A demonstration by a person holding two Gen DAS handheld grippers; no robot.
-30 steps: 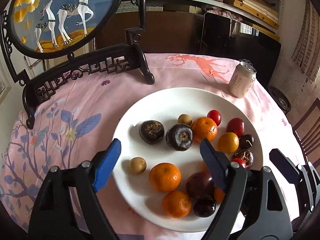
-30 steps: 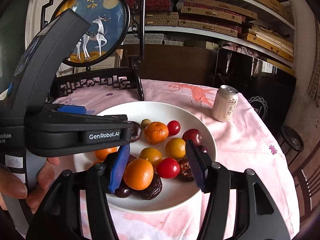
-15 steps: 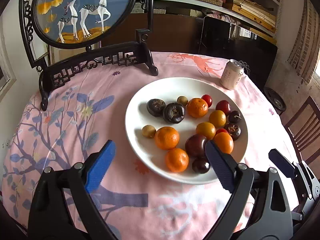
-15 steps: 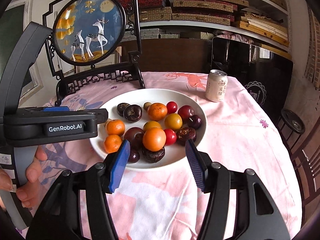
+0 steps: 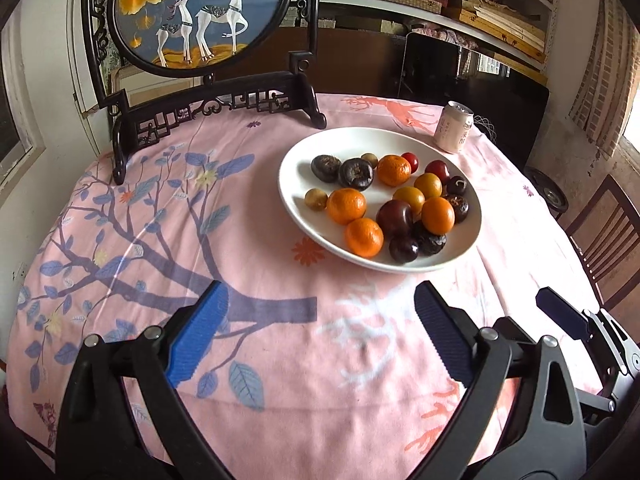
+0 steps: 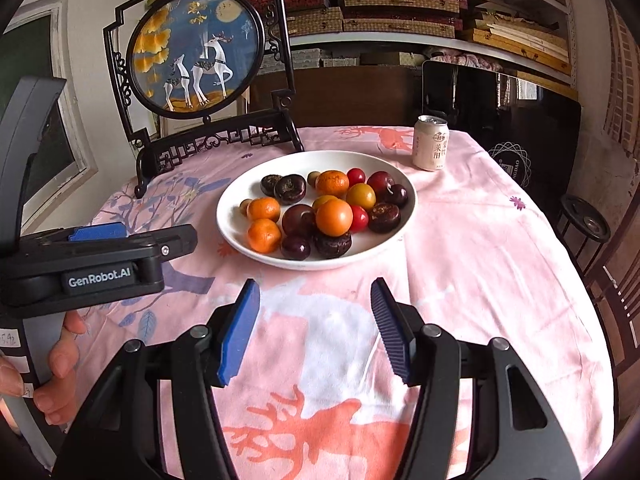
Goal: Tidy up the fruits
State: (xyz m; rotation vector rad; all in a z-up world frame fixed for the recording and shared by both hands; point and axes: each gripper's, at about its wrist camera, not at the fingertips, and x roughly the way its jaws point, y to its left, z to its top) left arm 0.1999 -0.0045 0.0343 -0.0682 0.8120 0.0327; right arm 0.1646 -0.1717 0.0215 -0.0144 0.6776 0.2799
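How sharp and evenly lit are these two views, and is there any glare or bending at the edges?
Left wrist view: sharp, soft daylight, faint sheen on the white plate; fisheye curves the shelves and darkens the corners. Right wrist view: equally sharp, the can crisp; same edge bending, bright window wash at left.

"GenRobot.AI" in white on the left gripper (image 6: 98, 236) body, left of frame. Can (image 6: 431, 143), upper centre-right: Chinese characters, too small to read surely.

Mixed fruits (image 5: 394, 204) sitting bunched on white plate (image 5: 294, 178), far-right of table: oranges near-left, dark plums w/ cherry tomatoes far-right, one orange (image 6: 334, 217) lying atop others.
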